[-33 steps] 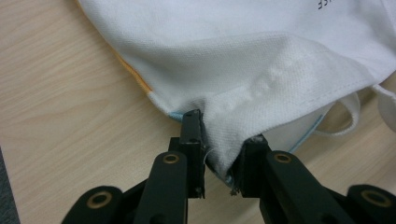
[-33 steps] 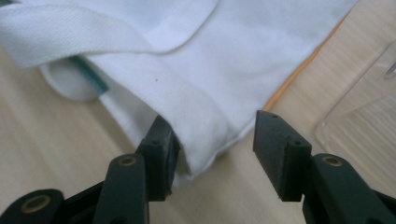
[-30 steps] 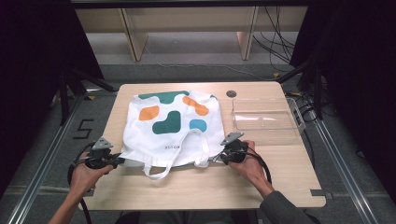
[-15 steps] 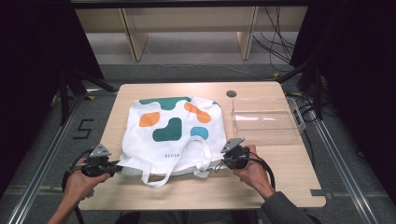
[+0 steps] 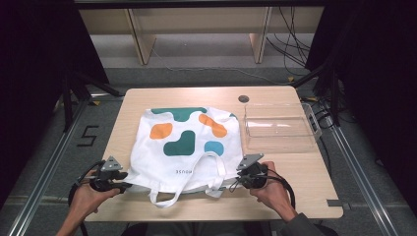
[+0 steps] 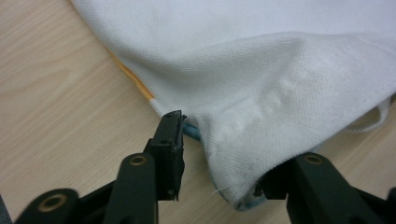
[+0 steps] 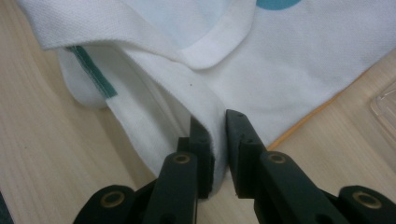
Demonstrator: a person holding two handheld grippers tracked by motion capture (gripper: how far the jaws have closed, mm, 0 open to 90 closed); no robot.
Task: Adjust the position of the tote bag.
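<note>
A white tote bag [image 5: 182, 142] with teal and orange blobs lies flat on the wooden table [image 5: 295, 191], its handles toward the front edge. My left gripper [image 5: 129, 186] is at the bag's near left corner. In the left gripper view that corner [image 6: 261, 121] lies between the jaws of the left gripper [image 6: 217, 158], which have just been opening; one pad stands clear of the cloth. My right gripper [image 5: 235, 183] is at the near right corner. There the right gripper [image 7: 215, 121] is shut on a folded edge of the bag [image 7: 299, 70].
A clear plastic tray [image 5: 278, 129] stands on the table to the right of the bag, close to its edge. A small dark round spot [image 5: 243, 98] sits near the far edge. Cables trail from both grippers over the front edge.
Both grippers have drawn back toward the front edge, and the bag has slid nearer with them. Its handles now lie close to the table's front edge.
</note>
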